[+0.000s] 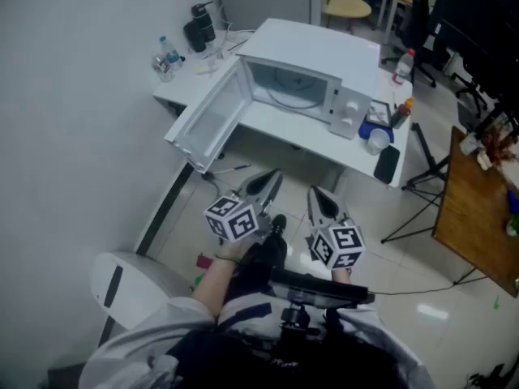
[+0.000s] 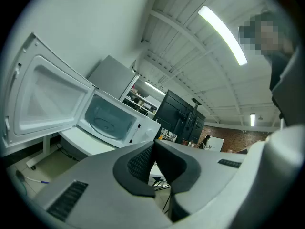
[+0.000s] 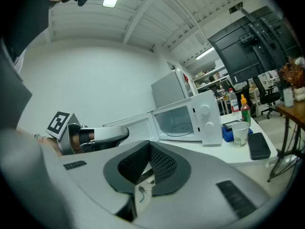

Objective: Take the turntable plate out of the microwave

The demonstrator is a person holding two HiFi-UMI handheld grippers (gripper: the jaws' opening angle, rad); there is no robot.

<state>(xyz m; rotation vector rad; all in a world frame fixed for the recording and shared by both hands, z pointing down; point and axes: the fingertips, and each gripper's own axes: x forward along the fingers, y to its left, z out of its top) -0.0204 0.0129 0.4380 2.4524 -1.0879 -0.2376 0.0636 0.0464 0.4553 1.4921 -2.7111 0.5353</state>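
A white microwave (image 1: 312, 75) stands on a white table (image 1: 276, 124) with its door (image 1: 212, 120) swung wide open to the left. The glass turntable plate (image 1: 285, 87) lies inside the cavity; it also shows in the left gripper view, plate (image 2: 107, 124), and in the right gripper view, plate (image 3: 180, 127). My left gripper (image 1: 274, 178) and right gripper (image 1: 315, 193) hover side by side well in front of the table, away from the microwave. Both are shut with nothing between the jaws, seen close at left gripper (image 2: 153, 146) and right gripper (image 3: 149, 146).
Right of the microwave sit a blue box (image 3: 231, 132), paper cup (image 1: 377, 140), black phone (image 1: 387, 163) and sauce bottle (image 1: 401, 113). Bottles (image 1: 166, 55) stand at the table's back left. A tripod (image 1: 422, 177) and wooden table (image 1: 478, 217) are to the right.
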